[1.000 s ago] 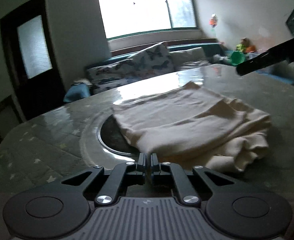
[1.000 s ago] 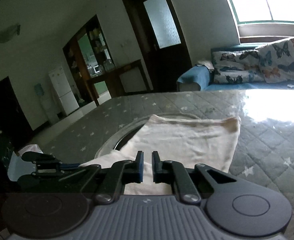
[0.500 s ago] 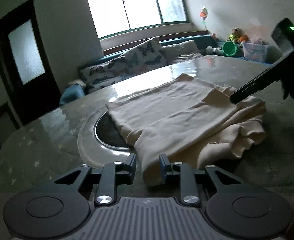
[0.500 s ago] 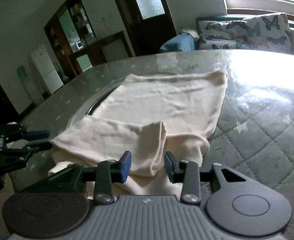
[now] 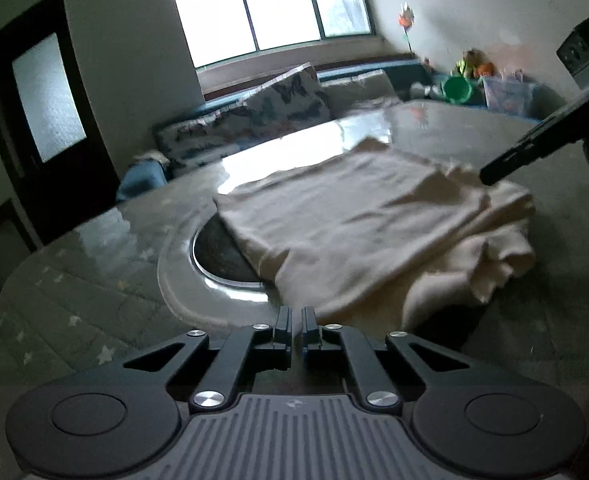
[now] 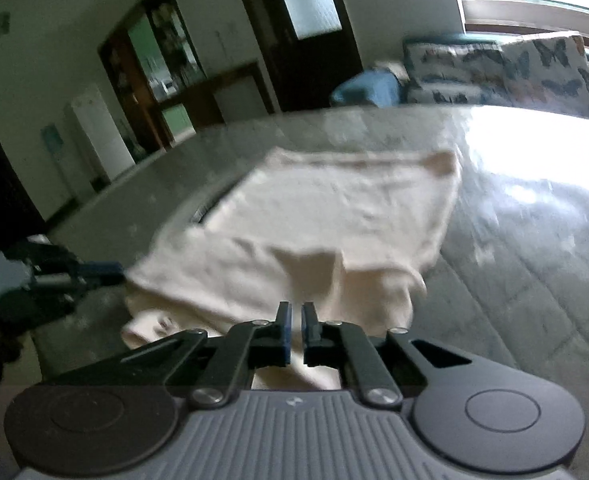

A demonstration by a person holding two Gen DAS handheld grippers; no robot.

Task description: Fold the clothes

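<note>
Although both wrist views are dim and smeared by motion, the main item is legible: a cream garment (image 5: 358, 232) lies partly folded near the middle of a quilted, star-patterned table (image 5: 66, 312), one edge lapping over a dark round inset (image 5: 222, 252) ringed in metal. Its upper layer is flat; the near right side is bunched in loose rolls, and what kind of clothing it is cannot be determined.

The left gripper (image 5: 296, 326) sits low at the garment's near edge with its fingers pressed almost together, only a thin slit between the pads. No cloth is visible in that slit; the tips lie just short of the fabric's corner, and contact cannot be confirmed.

The right gripper (image 6: 296, 326) shows the same narrow slit between its blue-padded fingers. Cloth lies directly beyond and beneath the tips, but whether any fold is pinched is hidden by the fingers themselves.

In the left view the right gripper enters from the right edge as a dark bar over the garment's far side, cut off by the frame. In the right view the left gripper appears blurred at the left edge, its tip by the garment's corner.

A butterfly-print cushion (image 6: 494, 72) and a bright window (image 5: 270, 4) stand beyond; glare washes out the far tabletop.
</note>
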